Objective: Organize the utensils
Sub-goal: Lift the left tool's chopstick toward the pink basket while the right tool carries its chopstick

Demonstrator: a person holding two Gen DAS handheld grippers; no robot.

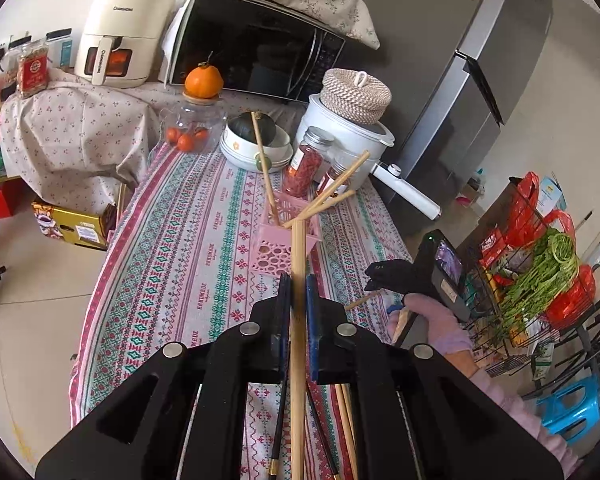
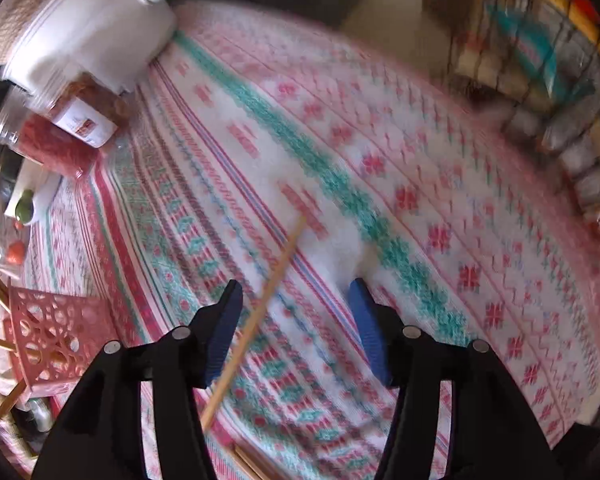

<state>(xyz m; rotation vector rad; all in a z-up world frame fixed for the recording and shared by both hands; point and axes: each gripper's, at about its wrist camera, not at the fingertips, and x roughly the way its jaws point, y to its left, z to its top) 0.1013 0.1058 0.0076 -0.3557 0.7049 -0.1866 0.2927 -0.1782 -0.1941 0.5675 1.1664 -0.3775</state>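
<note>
Left wrist: pink holder (image 1: 282, 240) contains several wooden chopsticks (image 1: 268, 176).

Black angular tongs (image 1: 298, 300) with blue pads and silver rivets; lilac glove (image 1: 432, 320) and sleeve.

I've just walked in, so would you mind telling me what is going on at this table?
A person is sorting chopsticks into a pink basket on a patterned tablecloth, with a gripper in each hand. The left gripper is shut on a light wooden chopstick aimed toward the basket, which already holds several. The right gripper is open above a single chopstick lying on the cloth. More chopsticks wait on the cloth.
</note>
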